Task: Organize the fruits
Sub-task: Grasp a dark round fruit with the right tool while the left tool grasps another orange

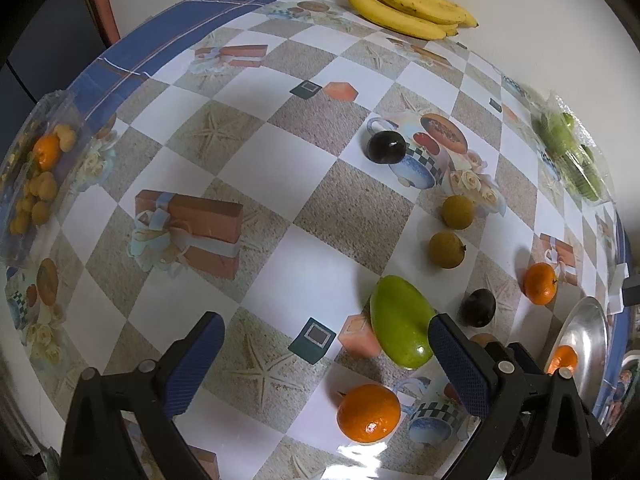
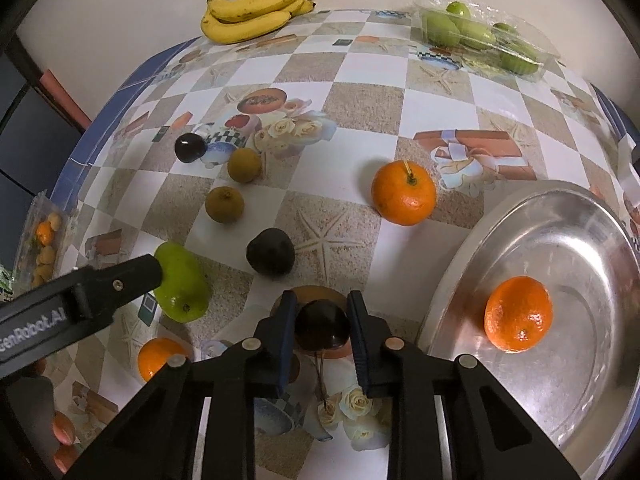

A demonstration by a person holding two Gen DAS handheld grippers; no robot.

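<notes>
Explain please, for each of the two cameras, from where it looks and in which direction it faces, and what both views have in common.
Left wrist: sits behind the open left gripper, above the table, facing across it toward the bananas; its own two fingers show, nothing between them.
Right wrist: sits behind the right gripper, facing the same bananas; its fingers flank a dark cherry, contact unclear; the left gripper enters beside the green mango.
Shared: bananas, mango, steel plate holding an orange, checkered tablecloth.

Oranges: three loose [image 2: 403, 193], [image 2: 518, 313], [image 2: 159, 361], a fourth in left-edge pack [image 2: 44, 233]. Dark plums: three [image 2: 189, 147], [image 2: 270, 257], [image 2: 322, 325]. Brown round fruits: two [image 2: 244, 165], [image 2: 224, 205]. Green mango [image 2: 185, 285]: one. Banana bunch [image 2: 256, 10]: one. Steel plate [image 2: 568, 400]: one.
</notes>
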